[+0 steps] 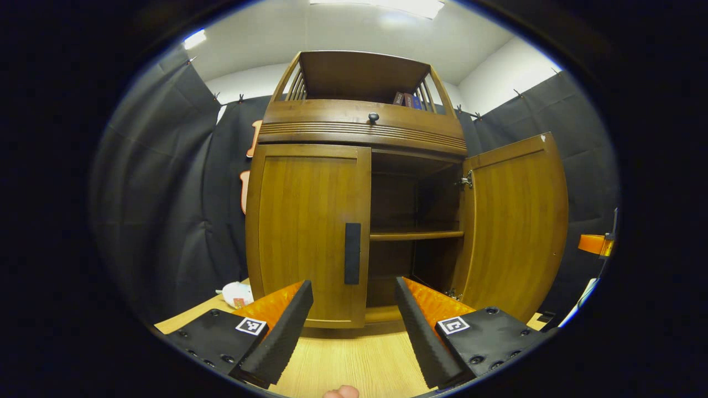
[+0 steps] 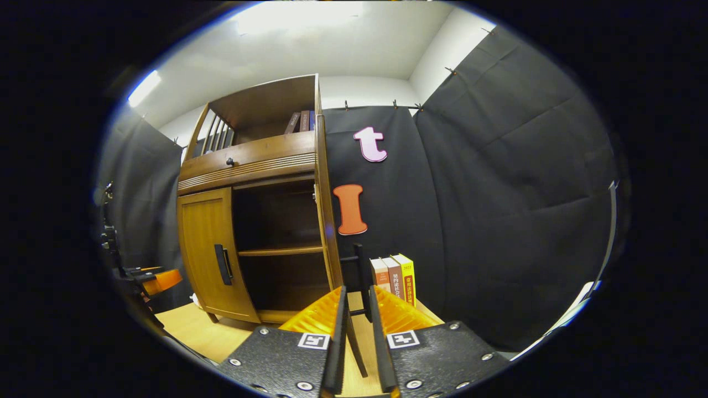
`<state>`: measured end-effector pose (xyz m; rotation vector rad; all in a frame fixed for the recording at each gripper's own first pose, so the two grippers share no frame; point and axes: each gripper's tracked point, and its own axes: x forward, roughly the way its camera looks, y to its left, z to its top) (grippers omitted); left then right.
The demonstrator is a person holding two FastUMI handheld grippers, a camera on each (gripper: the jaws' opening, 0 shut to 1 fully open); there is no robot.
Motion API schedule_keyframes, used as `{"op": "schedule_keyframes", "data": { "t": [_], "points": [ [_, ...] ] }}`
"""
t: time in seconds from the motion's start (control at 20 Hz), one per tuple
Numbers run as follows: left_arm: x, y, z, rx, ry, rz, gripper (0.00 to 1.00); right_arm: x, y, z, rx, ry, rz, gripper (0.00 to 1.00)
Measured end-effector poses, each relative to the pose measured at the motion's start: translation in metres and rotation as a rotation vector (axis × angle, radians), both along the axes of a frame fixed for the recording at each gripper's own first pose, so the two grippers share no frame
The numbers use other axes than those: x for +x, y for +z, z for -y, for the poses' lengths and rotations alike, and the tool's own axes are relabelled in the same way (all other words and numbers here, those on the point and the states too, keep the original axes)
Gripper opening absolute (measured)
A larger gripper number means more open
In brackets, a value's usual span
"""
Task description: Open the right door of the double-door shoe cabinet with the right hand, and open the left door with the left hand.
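In my left gripper view, the shoe cabinet stands on a pale wood floor against black cloth. Its left door is closed, its right door swung wide. My left gripper hangs spread wide, holding nothing.

In my right gripper view, my right gripper is pinched on the right door's edge, books just beyond.
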<state>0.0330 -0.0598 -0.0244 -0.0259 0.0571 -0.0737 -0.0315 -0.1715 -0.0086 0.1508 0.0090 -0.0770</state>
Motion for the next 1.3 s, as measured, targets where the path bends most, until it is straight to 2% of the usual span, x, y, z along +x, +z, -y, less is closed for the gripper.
{"op": "schedule_keyframes", "data": {
  "t": [0.15, 0.25, 0.3, 0.35, 0.4, 0.5, 0.55, 0.75, 0.85, 1.0, 1.15, 1.3],
  "points": [
    [0.017, 0.006, 0.000, -0.005, -0.009, 0.008, 0.94, 0.002, -0.011, 0.002, -0.062, -0.014, -0.035, 0.63],
    [0.026, 0.007, 0.004, -0.015, -0.024, 0.009, 0.94, 0.004, -0.018, 0.002, -0.090, -0.025, -0.057, 0.69],
    [0.032, 0.008, 0.005, -0.015, -0.027, 0.011, 0.94, 0.004, -0.022, 0.001, -0.095, -0.032, -0.072, 0.66],
    [0.039, 0.008, 0.007, -0.013, -0.032, 0.009, 0.94, 0.003, -0.024, -0.001, -0.101, -0.035, -0.079, 0.89],
    [0.048, 0.010, 0.009, -0.010, -0.042, 0.006, 0.94, 0.004, -0.026, -0.003, -0.108, -0.038, -0.081, 0.85],
    [0.069, 0.014, 0.013, 0.015, -0.057, 0.011, 0.95, 0.002, -0.026, -0.010, -0.112, -0.031, -0.080, 0.96],
    [0.079, 0.015, 0.015, 0.029, -0.066, 0.016, 0.96, 0.001, -0.026, -0.016, -0.106, -0.019, -0.081, 0.92],
    [0.125, 0.014, 0.031, 0.051, -0.101, 0.014, 0.94, -0.007, -0.028, -0.030, -0.080, 0.024, -0.081, 0.92],
    [0.149, 0.005, 0.032, 0.089, -0.079, 0.005, 0.97, -0.010, -0.028, -0.030, -0.067, 0.025, -0.087, 0.92],
    [0.176, -0.018, 0.032, 0.061, -0.059, -0.039, 1.00, -0.014, -0.026, -0.021, -0.078, 0.008, -0.086, 0.92],
    [0.196, -0.031, 0.016, 0.081, -0.004, -0.057, 1.00, -0.016, -0.025, -0.009, -0.086, -0.027, -0.084, 0.92],
    [0.212, -0.044, 0.010, 0.043, 0.012, -0.093, 1.00, -0.018, -0.027, 0.000, -0.061, -0.054, -0.082, 0.92]
  ]
}}
